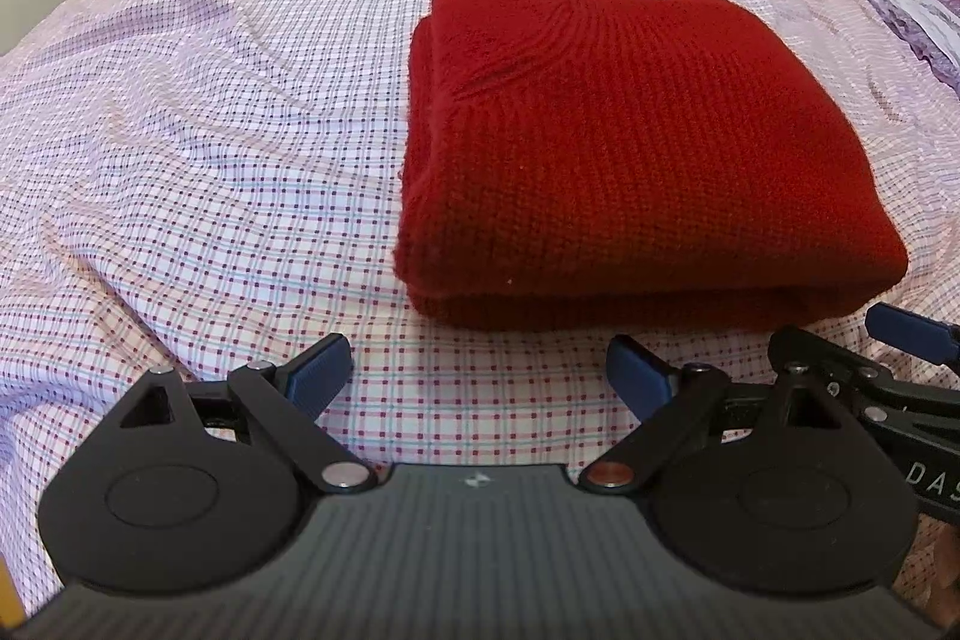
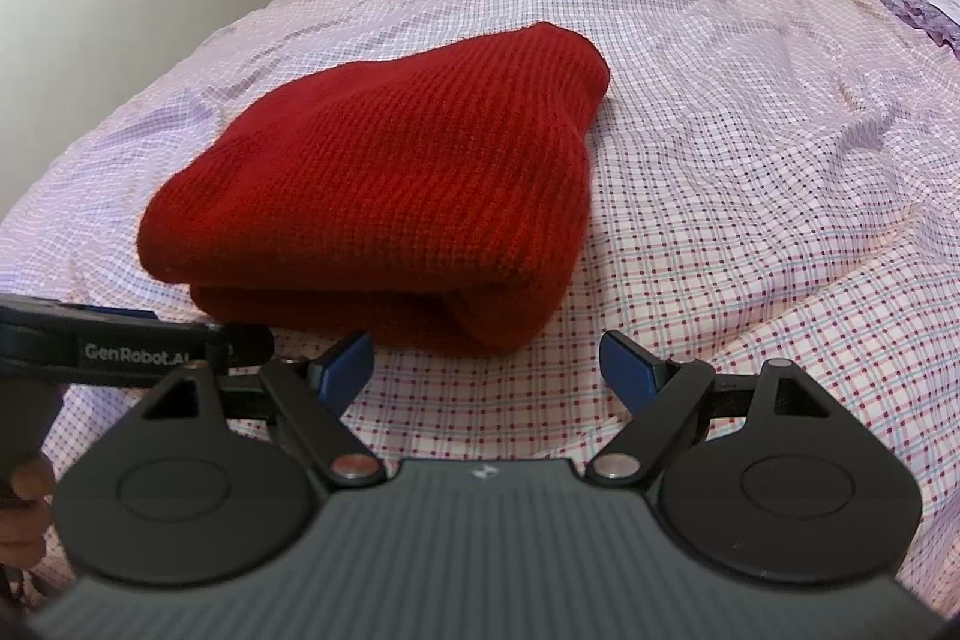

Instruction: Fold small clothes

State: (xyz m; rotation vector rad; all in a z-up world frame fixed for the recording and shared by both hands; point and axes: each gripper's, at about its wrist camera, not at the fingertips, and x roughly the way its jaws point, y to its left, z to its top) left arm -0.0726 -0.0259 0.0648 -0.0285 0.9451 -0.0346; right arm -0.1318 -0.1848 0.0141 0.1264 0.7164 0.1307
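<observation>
Lying folded on checked bedsheet (image 1: 210, 160), red sweater (image 1: 630, 148) just beyond both grippers' wide-open, empty fingers (image 1: 318, 370).

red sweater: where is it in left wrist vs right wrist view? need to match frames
Left wrist: folded red sweater lies right of centre, ahead of the open left tool.
Right wrist: it lies left of centre, ahead of the open right tool.
Shared landmark: purple bedding at the right edge of both.
</observation>
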